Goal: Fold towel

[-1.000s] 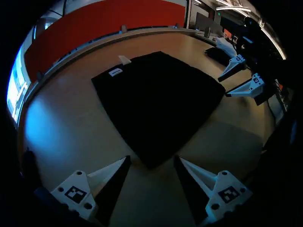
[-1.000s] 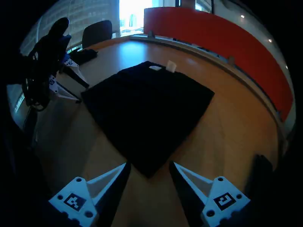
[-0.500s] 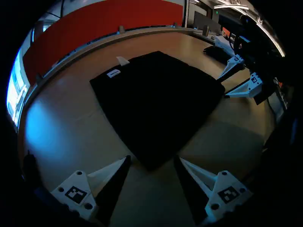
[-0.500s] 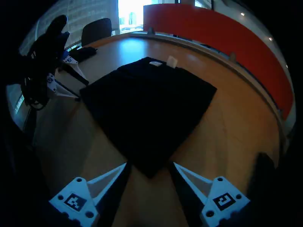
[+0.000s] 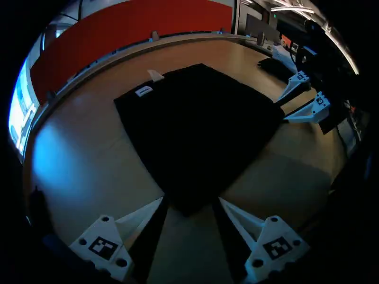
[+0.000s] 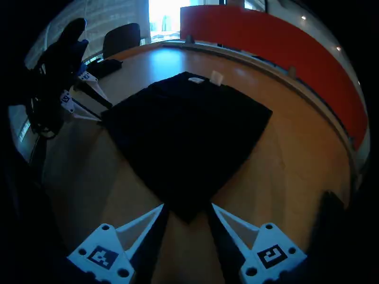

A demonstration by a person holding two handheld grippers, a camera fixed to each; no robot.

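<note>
A black towel (image 5: 199, 128) (image 6: 184, 142) lies flat on a wooden table (image 5: 85, 142) (image 6: 293, 156), with a white label (image 5: 143, 91) (image 6: 195, 80) near its far corner. In the left gripper view, my left gripper (image 5: 189, 208) is open, and the towel's near corner lies between its fingertips. The right gripper view has my right gripper (image 6: 185, 210) open around the opposite near corner in the same way. Each gripper also appears far off at a side corner: the right gripper (image 5: 283, 110) and the left gripper (image 6: 105, 113).
A red partition (image 5: 132, 28) (image 6: 284, 42) runs along the table's far edge. A small white piece (image 5: 155, 75) (image 6: 216, 78) lies just beyond the towel. A dark bundle (image 5: 272, 66) (image 6: 104, 68) sits on the table, and a chair (image 6: 121, 40) stands behind it.
Both grippers' fingers have narrowed slightly around the towel's corners. The towel has not moved.
</note>
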